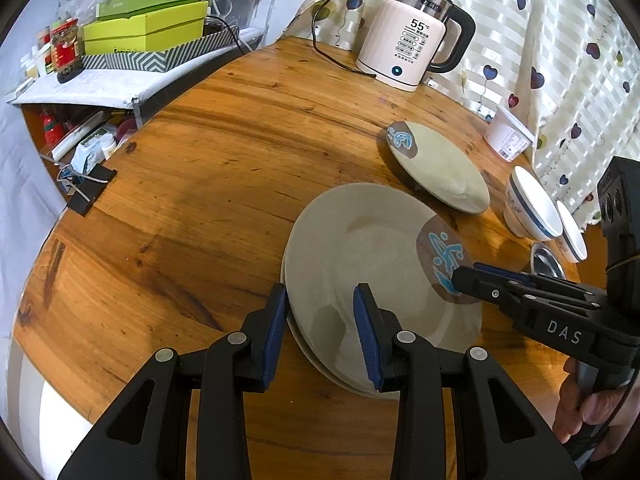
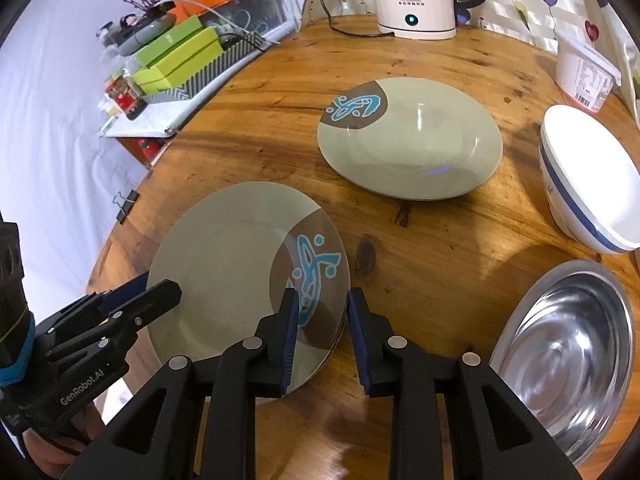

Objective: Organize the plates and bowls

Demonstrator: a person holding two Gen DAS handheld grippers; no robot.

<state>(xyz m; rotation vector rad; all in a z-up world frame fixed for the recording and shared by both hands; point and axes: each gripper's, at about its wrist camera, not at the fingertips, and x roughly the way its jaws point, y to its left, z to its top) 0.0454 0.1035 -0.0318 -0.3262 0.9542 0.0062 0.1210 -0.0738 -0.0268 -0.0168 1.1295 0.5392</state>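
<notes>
A stack of grey-green plates with a brown and blue mark point(image 1: 360, 248) point(image 2: 224, 264) lies on the round wooden table point(image 1: 200, 184). My left gripper point(image 1: 320, 320) is open with its jaws astride the stack's left rim; it also shows in the right wrist view point(image 2: 160, 288). My right gripper point(image 2: 323, 320) is open astride the right rim; it also shows in the left wrist view point(image 1: 464, 276). Another grey-green plate point(image 1: 440, 168) point(image 2: 412, 140) lies farther back. White bowls with blue bands point(image 1: 532, 208) point(image 2: 588, 180) and a steel bowl point(image 2: 568, 356) point(image 1: 548, 260) sit to the right.
An electric kettle point(image 1: 412, 44) and its cord stand at the table's back edge. A white tub point(image 1: 508, 136) point(image 2: 584, 76) sits by the curtain. A binder clip point(image 1: 86, 188) grips the left table edge. A shelf with green boxes point(image 1: 148, 28) stands beyond the table.
</notes>
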